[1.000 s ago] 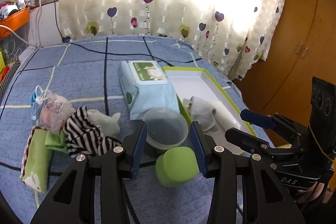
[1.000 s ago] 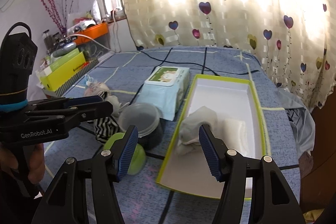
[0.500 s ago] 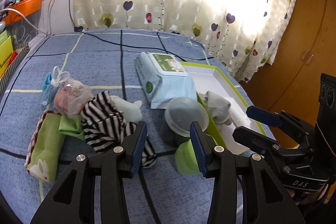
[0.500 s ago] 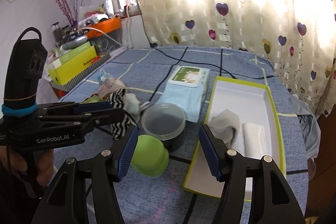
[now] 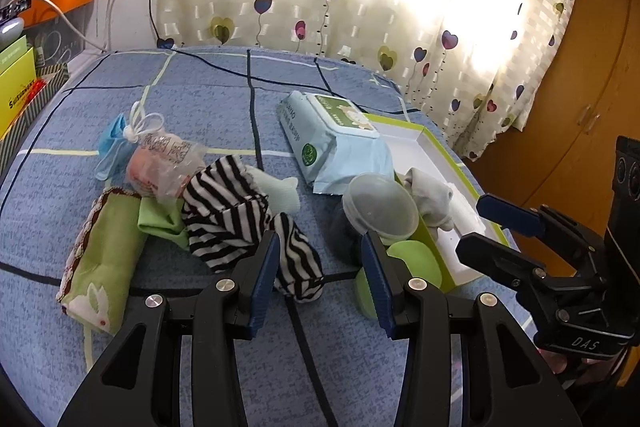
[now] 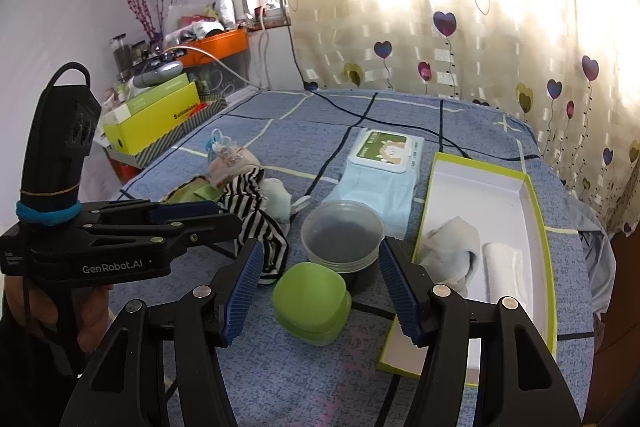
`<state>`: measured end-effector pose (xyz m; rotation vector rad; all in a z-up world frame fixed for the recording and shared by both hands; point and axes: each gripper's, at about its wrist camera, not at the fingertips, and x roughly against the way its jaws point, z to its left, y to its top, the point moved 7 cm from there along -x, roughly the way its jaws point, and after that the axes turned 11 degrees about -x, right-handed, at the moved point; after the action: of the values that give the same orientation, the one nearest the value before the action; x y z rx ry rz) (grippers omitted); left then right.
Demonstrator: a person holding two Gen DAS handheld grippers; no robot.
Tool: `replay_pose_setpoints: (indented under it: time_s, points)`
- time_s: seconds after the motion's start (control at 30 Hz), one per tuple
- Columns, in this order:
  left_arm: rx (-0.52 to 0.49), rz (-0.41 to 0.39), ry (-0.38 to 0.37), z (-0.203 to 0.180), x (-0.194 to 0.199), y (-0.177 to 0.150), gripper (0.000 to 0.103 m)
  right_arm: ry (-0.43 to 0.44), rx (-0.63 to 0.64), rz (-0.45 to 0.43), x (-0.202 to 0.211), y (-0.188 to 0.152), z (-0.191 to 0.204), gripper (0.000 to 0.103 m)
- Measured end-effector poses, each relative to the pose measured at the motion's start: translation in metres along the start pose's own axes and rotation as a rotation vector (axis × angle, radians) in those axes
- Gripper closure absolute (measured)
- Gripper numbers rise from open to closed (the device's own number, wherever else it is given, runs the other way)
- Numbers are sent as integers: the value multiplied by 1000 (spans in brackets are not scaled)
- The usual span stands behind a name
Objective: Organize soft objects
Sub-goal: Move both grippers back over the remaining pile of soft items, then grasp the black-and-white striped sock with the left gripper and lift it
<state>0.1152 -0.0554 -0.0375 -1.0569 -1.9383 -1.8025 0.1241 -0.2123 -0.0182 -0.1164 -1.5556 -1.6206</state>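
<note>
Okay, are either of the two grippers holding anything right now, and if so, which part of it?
Nothing is held. The left gripper is open above the striped cloth, and the right gripper is open above the green container.

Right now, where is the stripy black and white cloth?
The striped cloth lies on the blue bedspread, left of centre in the left wrist view. It is heaped between the green pouch and the clear round tub.
</note>
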Motion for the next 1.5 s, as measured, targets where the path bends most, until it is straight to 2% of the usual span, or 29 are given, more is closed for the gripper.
replay_pose_setpoints:
  time_s: [0.3, 0.63, 0.8, 0.83, 0.9, 1.0, 1.27, 1.5]
  points:
    - [51, 52, -1, 13, -16, -14, 59, 13, 13, 10, -5, 0, 5, 43]
    - [73, 147, -23, 13, -55, -26, 59, 2, 13, 19, -11, 1, 3, 43]
    - [82, 164, -38, 12, -67, -29, 59, -5, 9, 26, -15, 2, 1, 43]
    - [83, 162, -37, 14, -67, -30, 61, -6, 8, 27, -16, 2, 1, 43]
    - [84, 161, -43, 15, -66, -31, 81, -7, 9, 28, -16, 2, 2, 43]
    - [68, 153, -45, 14, -57, -33, 87, -6, 9, 28, -16, 3, 2, 43]
    - [27, 70, -68, 11, -15, -29, 88, 4, 31, 27, -20, 3, 18, 43]
    - [64, 3, -8, 41, 22, -31, 88, 22, 60, 38, -28, 4, 42, 43]
